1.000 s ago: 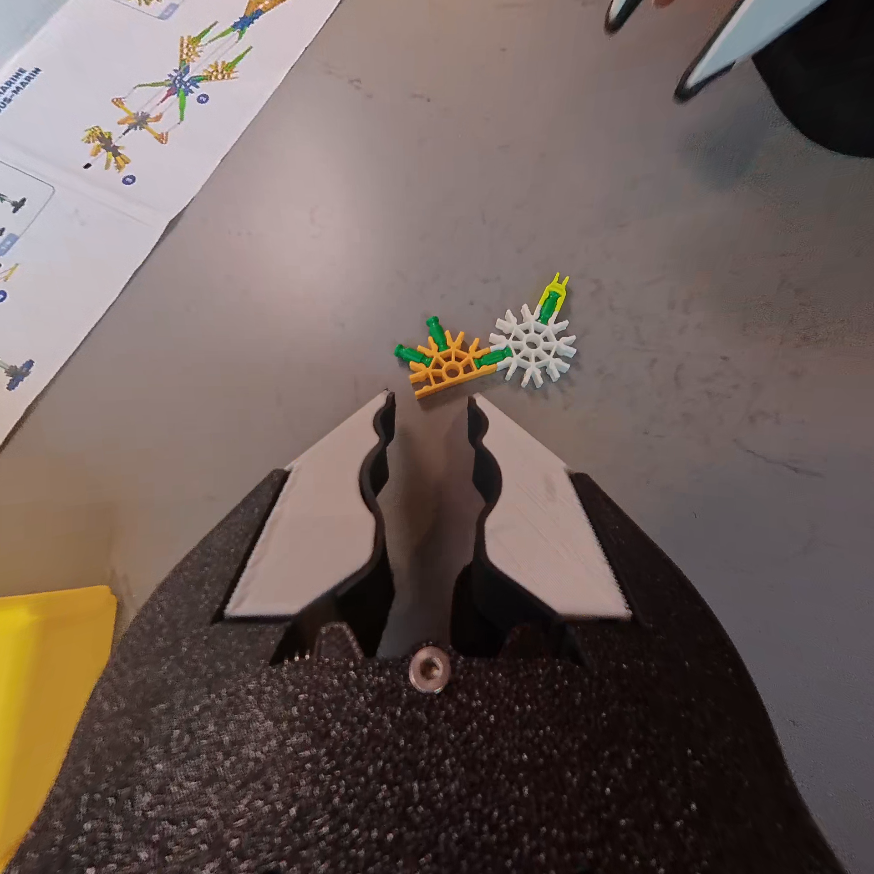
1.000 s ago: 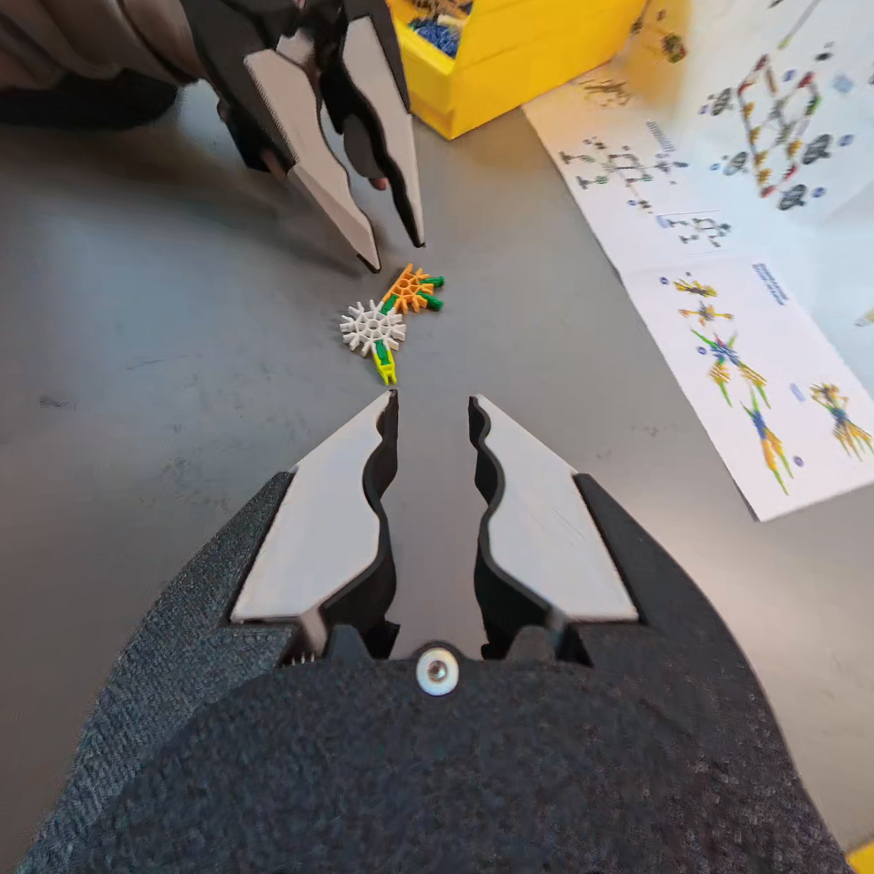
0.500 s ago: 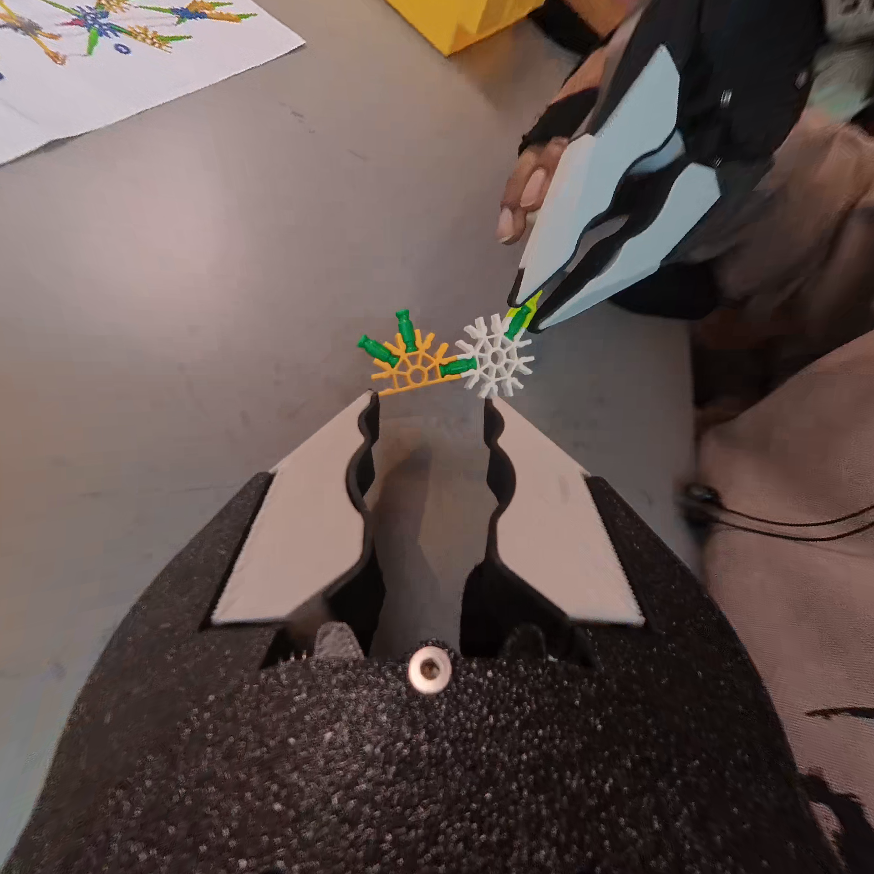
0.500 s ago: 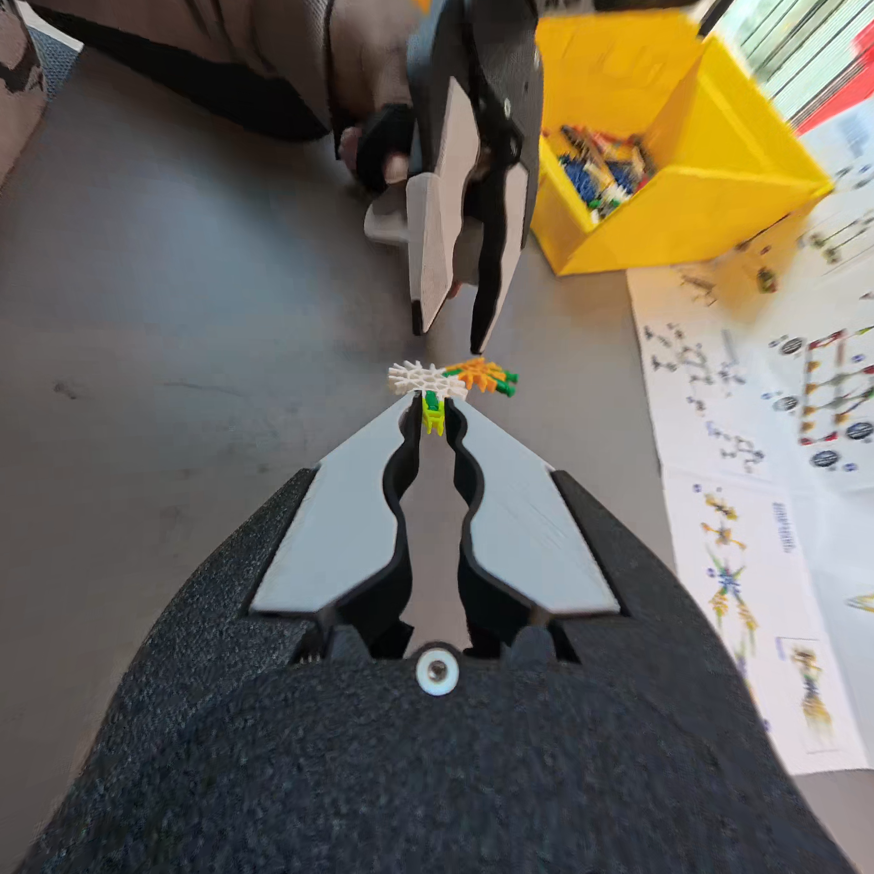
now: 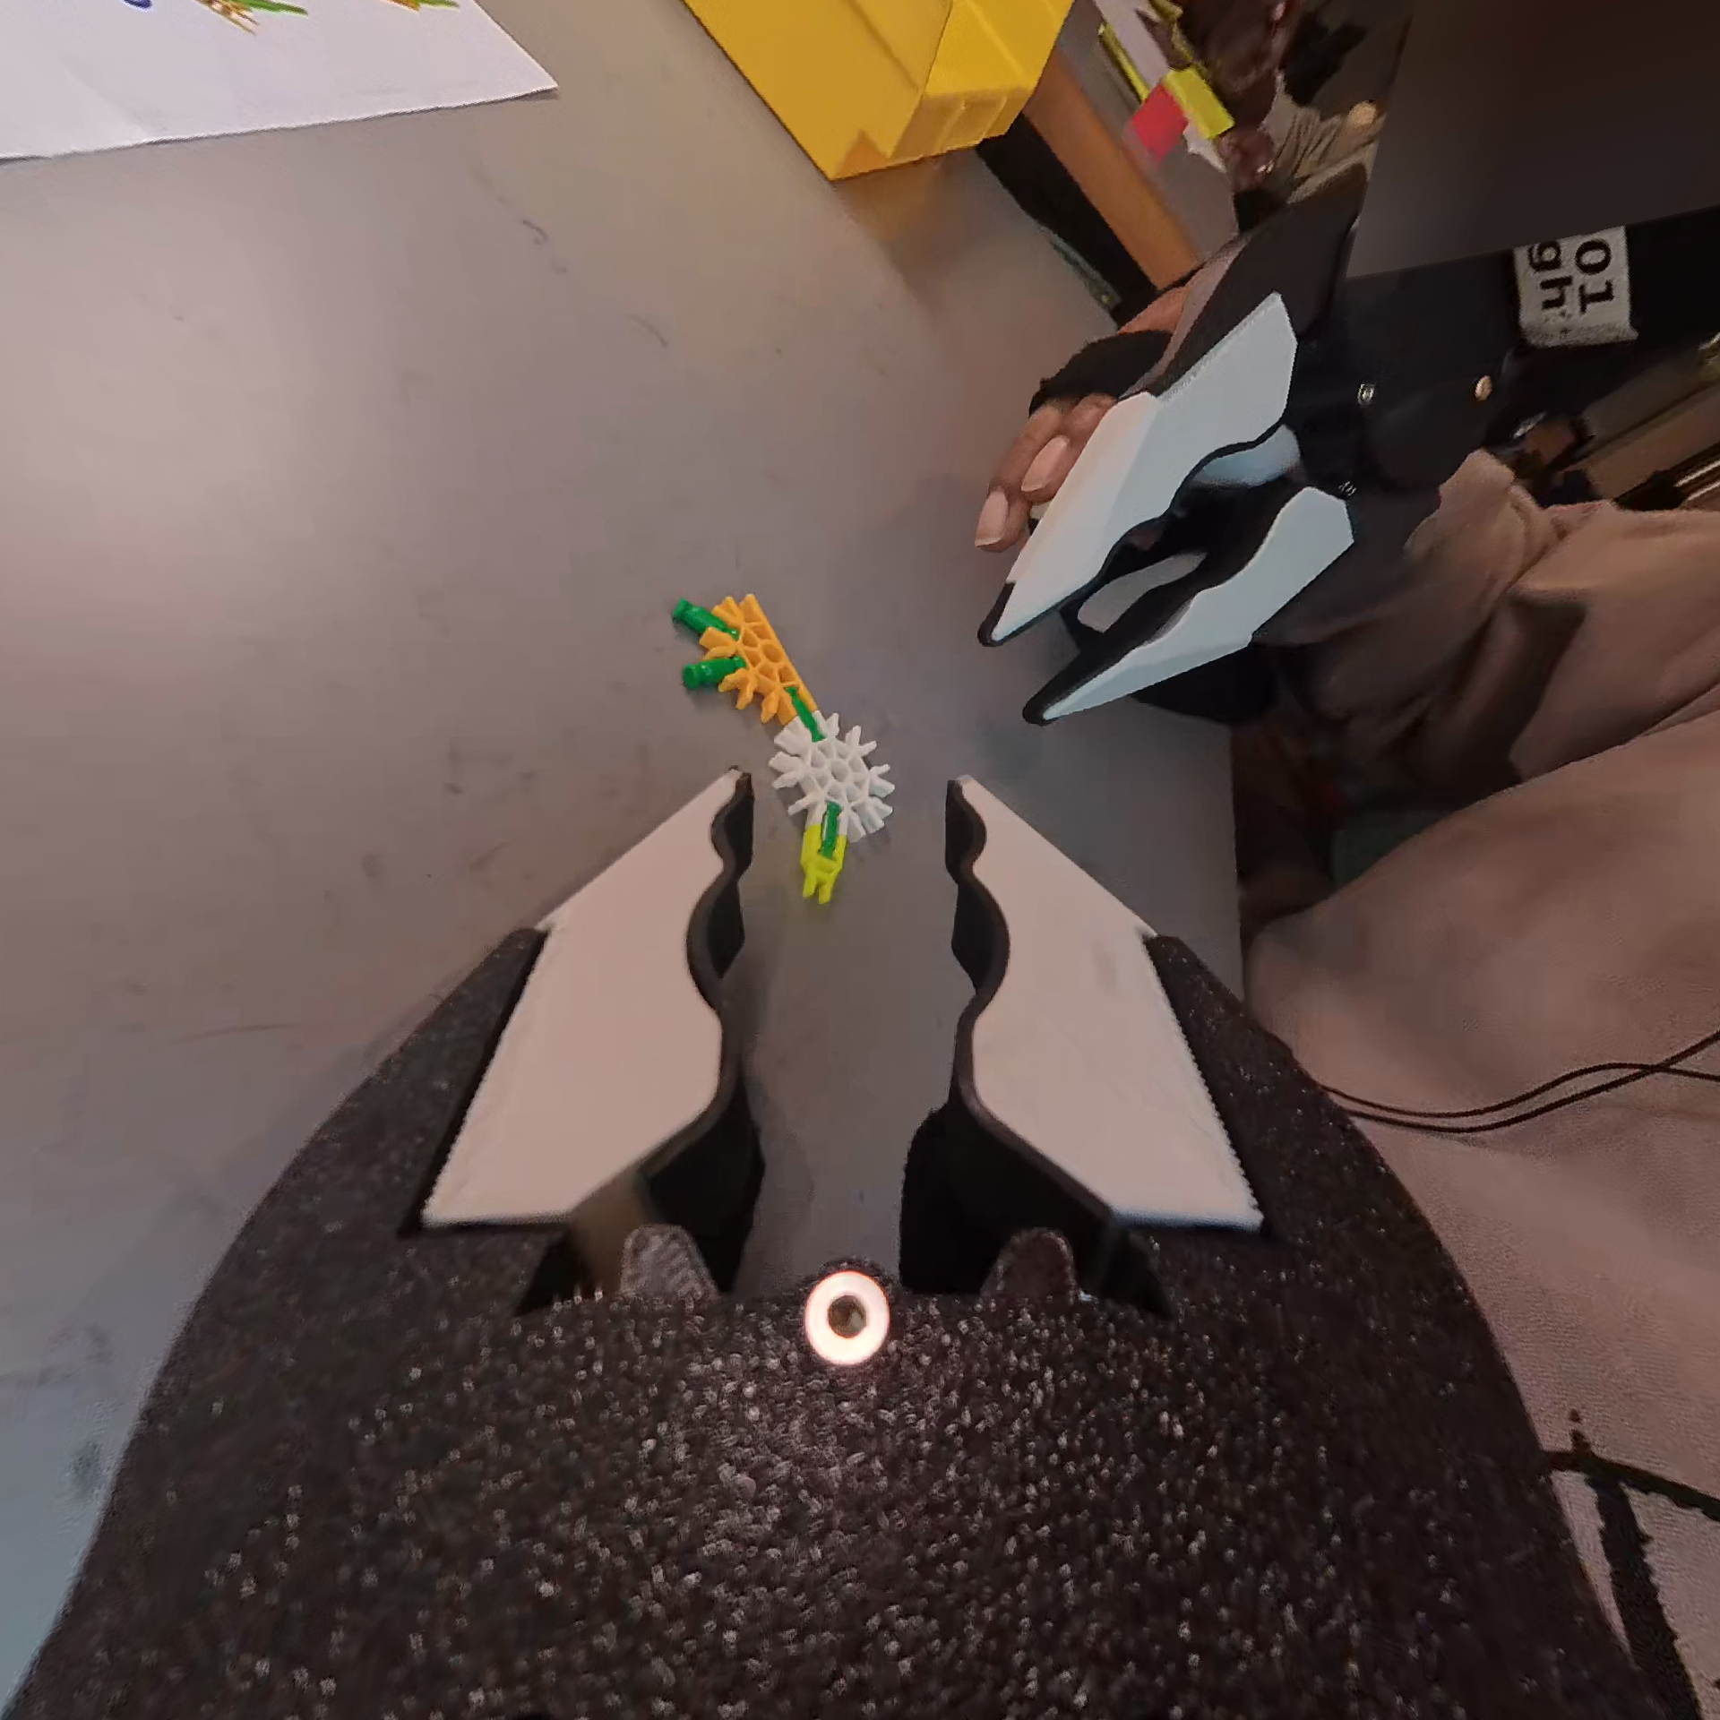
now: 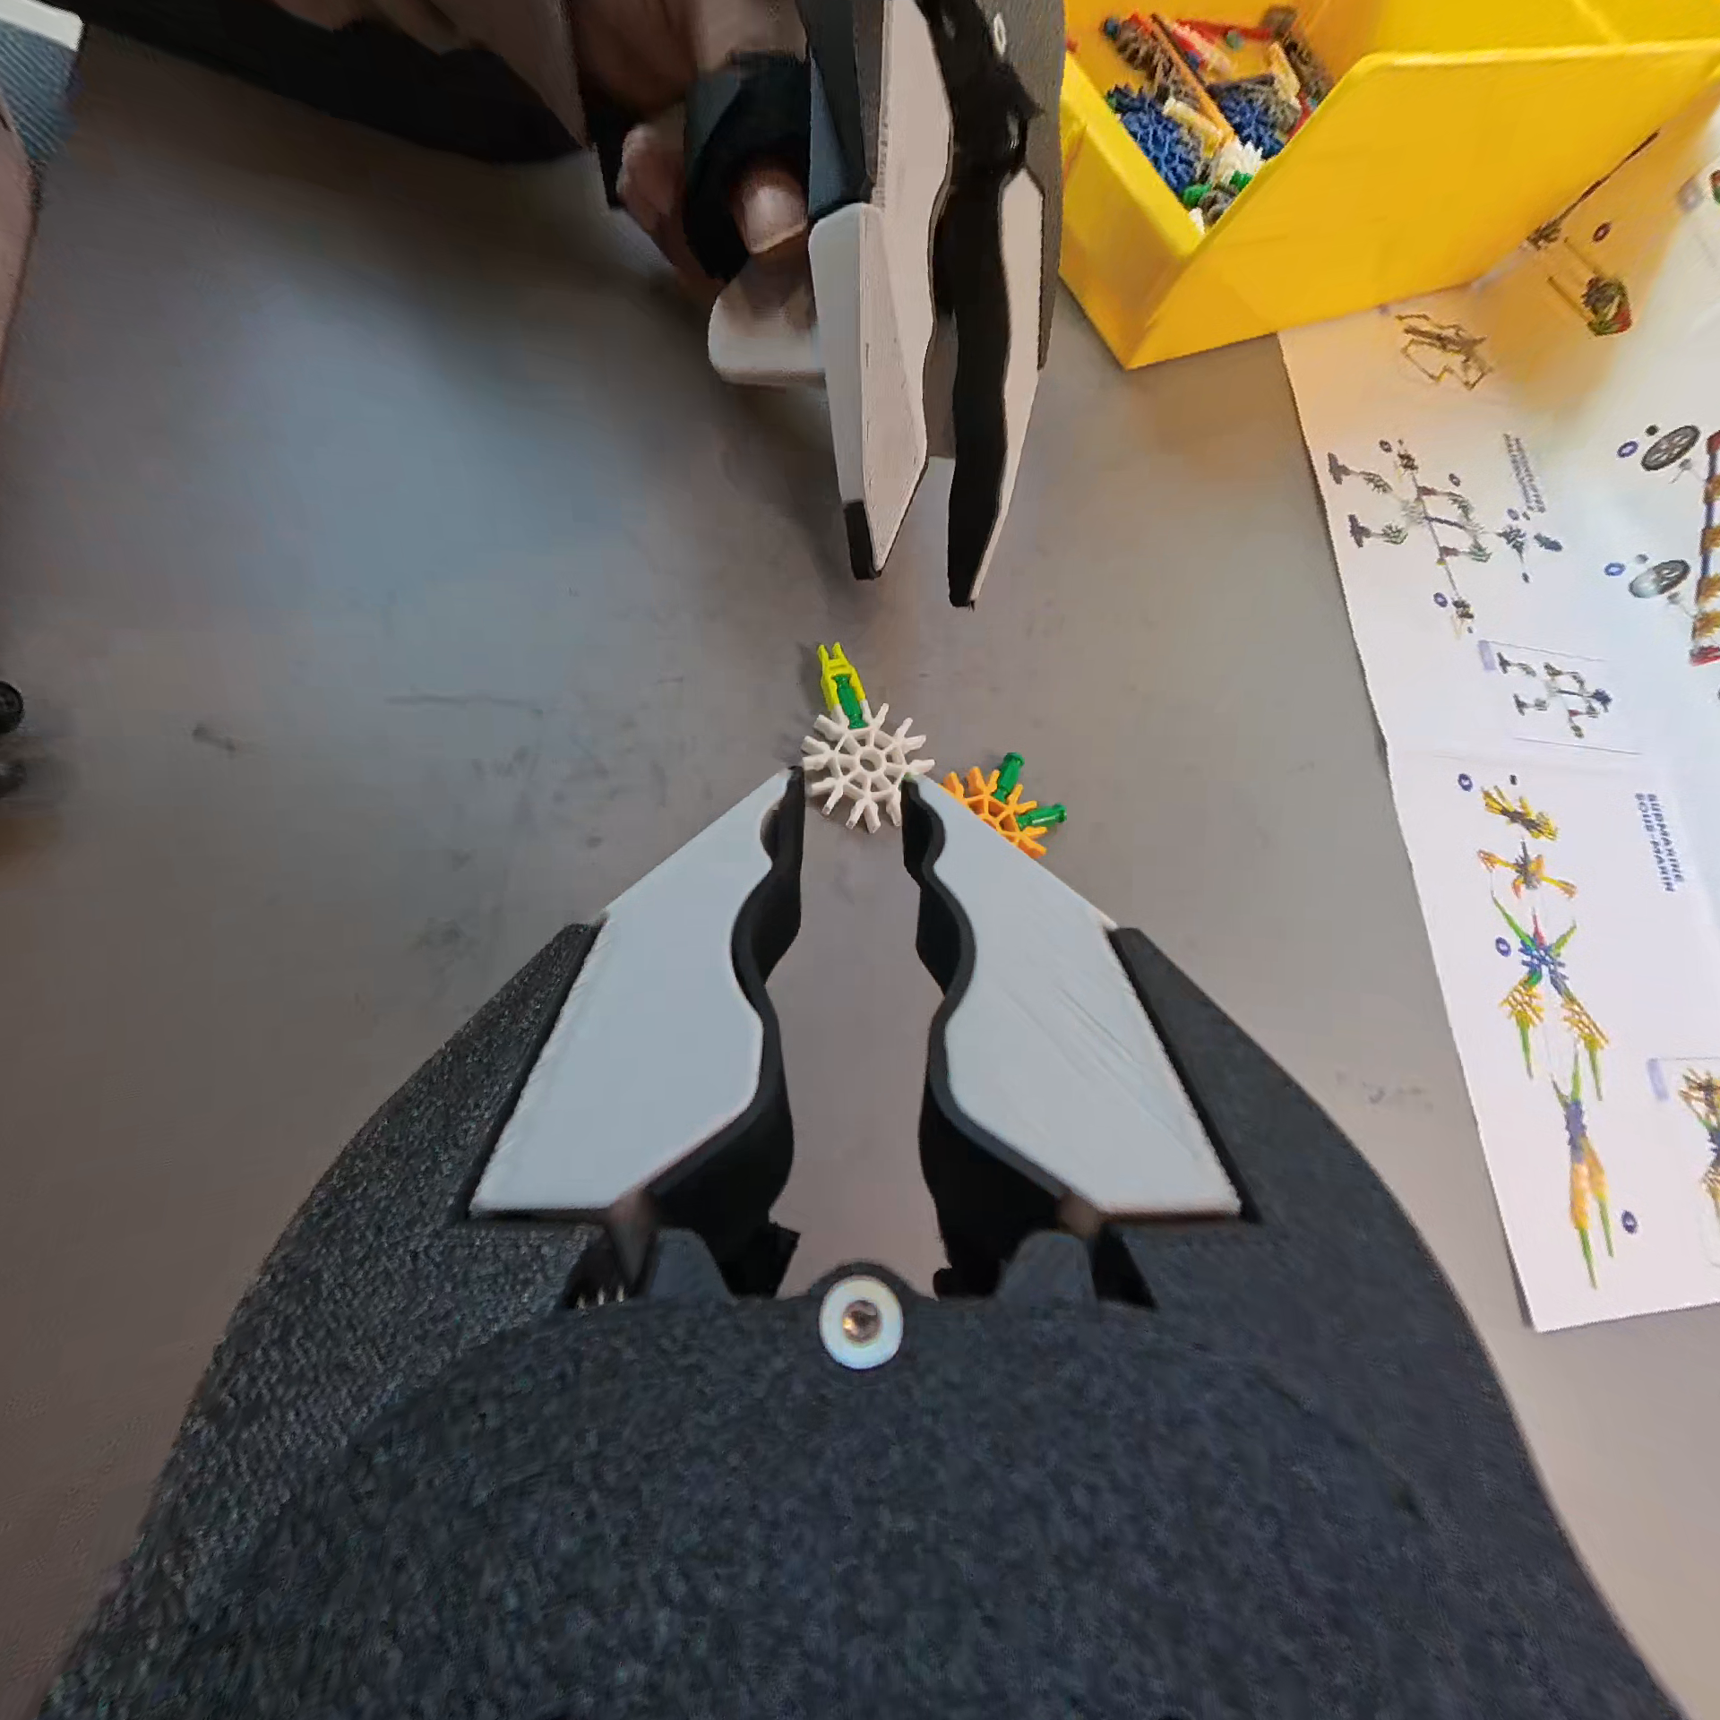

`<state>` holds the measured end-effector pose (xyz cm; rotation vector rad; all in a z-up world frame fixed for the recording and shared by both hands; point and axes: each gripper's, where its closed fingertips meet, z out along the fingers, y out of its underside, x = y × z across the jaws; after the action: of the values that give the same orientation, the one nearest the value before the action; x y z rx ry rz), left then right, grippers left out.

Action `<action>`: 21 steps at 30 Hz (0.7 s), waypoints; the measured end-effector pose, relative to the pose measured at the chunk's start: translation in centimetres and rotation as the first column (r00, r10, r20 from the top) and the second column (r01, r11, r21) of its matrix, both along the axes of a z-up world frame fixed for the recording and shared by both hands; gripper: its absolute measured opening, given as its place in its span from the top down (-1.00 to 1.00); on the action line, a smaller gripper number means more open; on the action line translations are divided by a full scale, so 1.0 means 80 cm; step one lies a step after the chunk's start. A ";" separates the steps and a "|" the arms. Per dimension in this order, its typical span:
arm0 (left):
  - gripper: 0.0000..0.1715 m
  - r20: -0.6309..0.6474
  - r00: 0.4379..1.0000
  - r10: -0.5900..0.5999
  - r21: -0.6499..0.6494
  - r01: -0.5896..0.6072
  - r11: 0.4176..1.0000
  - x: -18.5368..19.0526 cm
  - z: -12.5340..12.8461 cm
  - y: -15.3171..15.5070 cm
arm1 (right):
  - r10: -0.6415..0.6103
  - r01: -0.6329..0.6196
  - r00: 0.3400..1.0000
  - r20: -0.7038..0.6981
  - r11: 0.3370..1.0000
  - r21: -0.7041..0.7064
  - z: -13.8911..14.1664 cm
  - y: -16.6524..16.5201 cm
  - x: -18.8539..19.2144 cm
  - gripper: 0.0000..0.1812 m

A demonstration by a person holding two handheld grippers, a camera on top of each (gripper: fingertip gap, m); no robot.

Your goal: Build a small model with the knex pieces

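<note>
A small toy assembly lies flat on the grey table (image 5: 372,465): an orange half-round connector (image 5: 759,661) with green rods, a white snowflake connector (image 5: 831,772) and a yellow-green clip (image 5: 819,866). My left gripper (image 5: 849,786) is open, its tips either side of the white connector and clip, not touching them. My right gripper (image 5: 1010,675) is open and empty, off to the right of the assembly. In the right wrist view the right gripper (image 6: 849,782) hovers near the white connector (image 6: 866,763), the orange connector (image 6: 1001,805) beside it, and the left gripper (image 6: 917,582) beyond.
A yellow bin (image 6: 1303,233) holding several loose toy parts stands at the back, also in the left wrist view (image 5: 884,84). A printed instruction sheet (image 6: 1536,838) lies at the right. A person's hand (image 5: 1024,475) and clothing (image 5: 1489,931) are by the table's edge.
Half a second ago the right gripper was shut on the yellow-green clip. It has let go and drawn back. The assembly has turned, its clip end now toward the left gripper.
</note>
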<state>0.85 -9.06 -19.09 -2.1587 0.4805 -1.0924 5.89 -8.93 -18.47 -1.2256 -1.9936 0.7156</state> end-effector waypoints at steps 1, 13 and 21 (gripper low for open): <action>0.56 -0.053 0.998 -0.024 0.017 0.025 1.000 0.000 -0.004 -0.004 | 0.001 -0.002 1.000 0.020 1.000 0.027 -0.006 0.001 -0.001 0.76; 0.90 -0.562 0.821 -0.099 0.206 0.254 0.945 0.010 -0.047 -0.013 | 0.174 -0.172 0.937 0.303 0.985 -0.032 -0.042 -0.003 -0.049 0.63; 0.92 -0.337 0.937 -0.090 0.344 0.212 0.915 0.013 0.026 -0.019 | 0.156 -0.156 0.984 0.084 0.988 -0.013 0.002 -0.018 -0.055 0.77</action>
<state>1.92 -10.62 -17.01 -1.9745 0.9412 -0.6601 1.46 -10.37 -18.29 -1.1296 -2.1773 0.7576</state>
